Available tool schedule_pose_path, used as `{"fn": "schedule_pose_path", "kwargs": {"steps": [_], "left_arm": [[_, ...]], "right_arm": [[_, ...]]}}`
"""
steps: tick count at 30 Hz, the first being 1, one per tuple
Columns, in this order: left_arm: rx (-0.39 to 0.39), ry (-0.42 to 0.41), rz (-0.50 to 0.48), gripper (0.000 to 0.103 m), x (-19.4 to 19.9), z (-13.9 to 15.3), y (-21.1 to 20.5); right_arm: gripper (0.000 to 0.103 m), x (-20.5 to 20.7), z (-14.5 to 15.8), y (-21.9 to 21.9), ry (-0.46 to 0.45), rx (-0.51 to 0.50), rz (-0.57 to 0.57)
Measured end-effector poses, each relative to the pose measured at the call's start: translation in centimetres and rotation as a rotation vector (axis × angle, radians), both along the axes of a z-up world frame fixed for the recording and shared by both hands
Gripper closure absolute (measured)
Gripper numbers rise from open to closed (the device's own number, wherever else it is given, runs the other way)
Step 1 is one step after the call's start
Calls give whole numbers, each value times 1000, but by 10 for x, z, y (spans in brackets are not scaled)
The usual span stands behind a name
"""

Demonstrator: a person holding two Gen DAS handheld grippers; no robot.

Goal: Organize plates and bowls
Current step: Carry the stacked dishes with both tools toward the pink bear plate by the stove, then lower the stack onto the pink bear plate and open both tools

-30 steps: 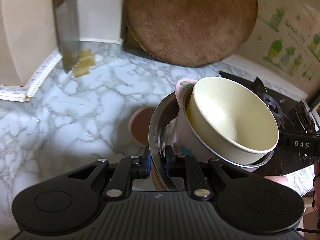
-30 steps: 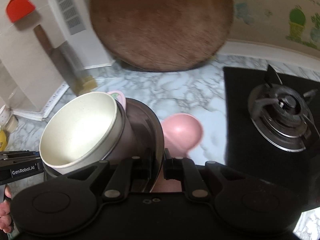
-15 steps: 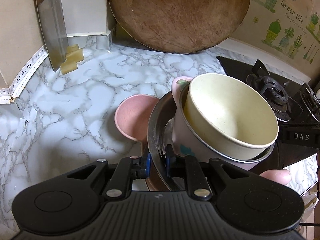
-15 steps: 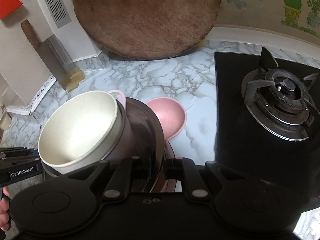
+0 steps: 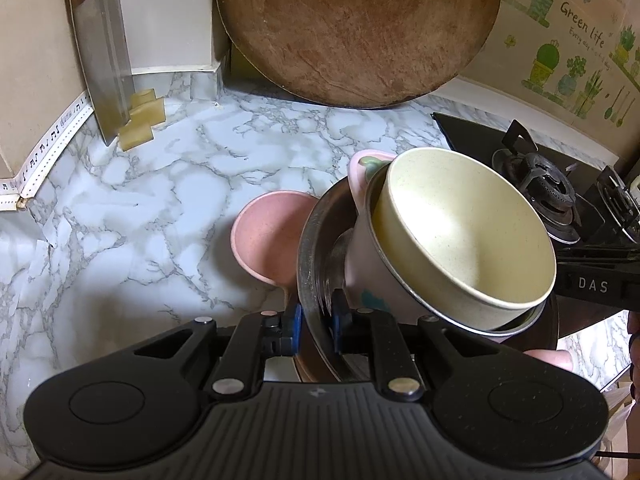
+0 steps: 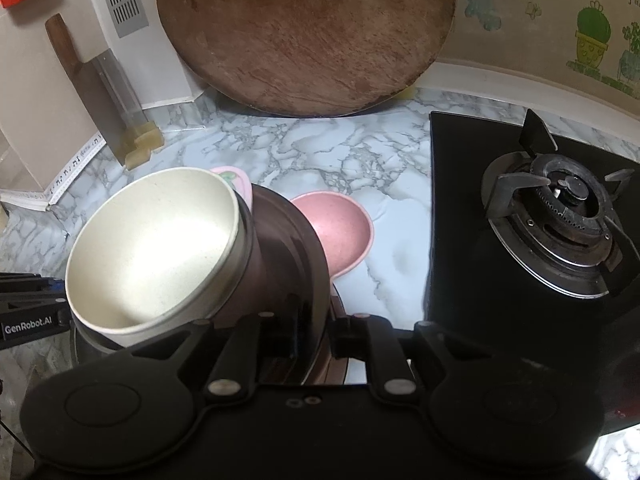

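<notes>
The left claw [image 5: 316,328] was clamped on the near left rim of the steel basin [image 5: 310,264], one pad inside the wall and one outside. The right claw [image 6: 314,338] was set astride the opposite rim; its jaws had just been opening slightly, the outer pad appearing to stand a little off the wall. The basin was held tilted above the marble worktop [image 5: 160,200], a pink handled bowl [image 5: 360,256] nested in it and a cream bowl [image 5: 464,240] inside that. A pink scoop-shaped bowl [image 5: 268,240] lay on the worktop just beyond. The stack was judged stiff, rather heavy and slippery: loose bowls could slide out when tipped. The thin basin rim, gripped at two opposite points, was judged the best hold.
</notes>
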State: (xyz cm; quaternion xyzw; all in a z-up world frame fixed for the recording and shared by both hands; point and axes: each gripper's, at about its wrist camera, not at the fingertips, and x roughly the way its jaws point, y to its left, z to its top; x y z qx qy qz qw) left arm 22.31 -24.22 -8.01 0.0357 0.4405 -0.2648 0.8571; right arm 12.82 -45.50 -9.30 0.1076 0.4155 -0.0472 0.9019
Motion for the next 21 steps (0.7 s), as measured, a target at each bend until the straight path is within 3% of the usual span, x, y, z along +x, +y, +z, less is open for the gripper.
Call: {"fn": "schedule_pose_path", "kwargs": {"steps": [16,21], "left_arm": [[12,-5,-9,87,-2,3,8],[4,-26,5,72,-4,9,17]], "right_arm": [[71,-7,6,-1,-5,-14,-47],[66,-11,12,0,-17,-21,-60]]}}
